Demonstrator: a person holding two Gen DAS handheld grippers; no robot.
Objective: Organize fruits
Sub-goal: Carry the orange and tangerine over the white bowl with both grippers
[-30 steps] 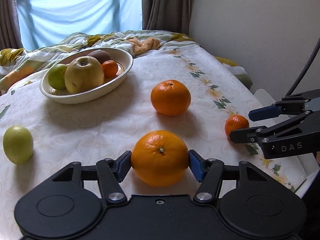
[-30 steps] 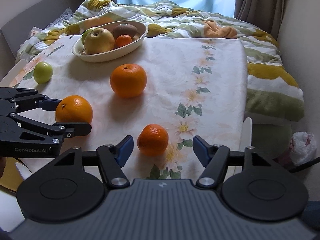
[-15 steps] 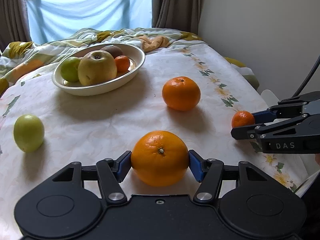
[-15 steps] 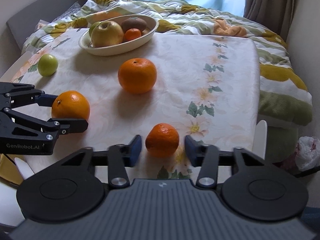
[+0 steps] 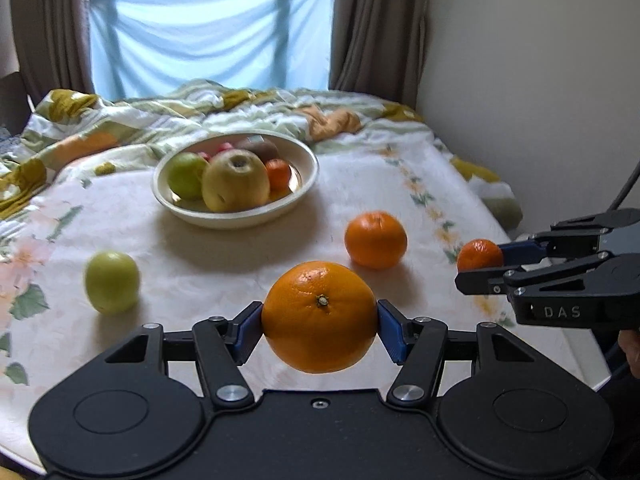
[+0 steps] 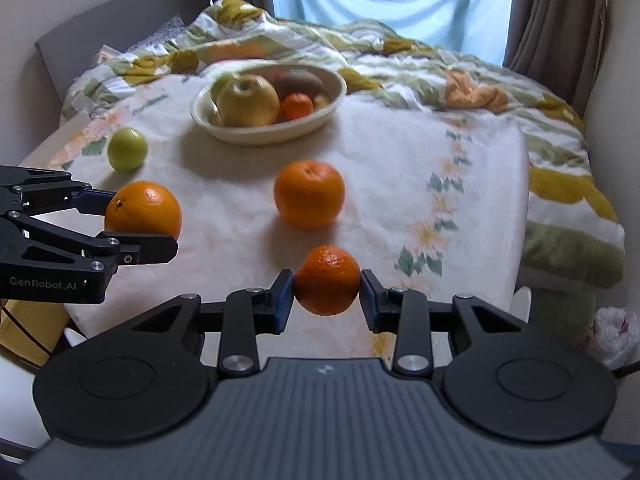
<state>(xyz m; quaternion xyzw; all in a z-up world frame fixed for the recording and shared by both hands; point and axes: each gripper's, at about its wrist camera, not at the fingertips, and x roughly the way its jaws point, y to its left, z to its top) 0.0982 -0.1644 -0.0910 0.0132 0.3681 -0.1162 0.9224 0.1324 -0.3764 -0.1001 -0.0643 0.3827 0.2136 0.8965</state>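
Where the left gripper [image 5: 320, 330] points forward, a large orange [image 5: 320, 316] sits clamped between its blue pads [image 5: 248, 330], stem end toward the camera, lifted clear of the floral tablecloth [image 5: 224, 256]. Off to that gripper's right, the right gripper [image 6: 326, 294] is clenched on a small mandarin [image 6: 327, 280], its pads pressing both sides of the fruit, which also hangs above the cloth.

Loose items ahead of the grippers:
- Second orange [image 6: 309, 193], resting on the cloth, ahead of the mandarin and between the two grippers' lines of sight.
- Green apple [image 5: 112, 282], resting on the cloth, ahead and left of the left gripper, well apart from the oranges.

Container, farther ahead:
- Cream oval bowl [image 5: 304, 172], on the cloth beyond the second orange. Contents: yellow-green apple [image 5: 235, 185] at front, green apple at its left [image 5: 184, 176], small mandarin at its right [image 5: 278, 174], kiwi [image 6: 298, 80] behind.

Surroundings: rumpled patterned quilt [image 6: 400, 48] past the bowl; brown curtains [image 5: 376, 24] framing a pale blue sheet [image 5: 208, 36] over the window.
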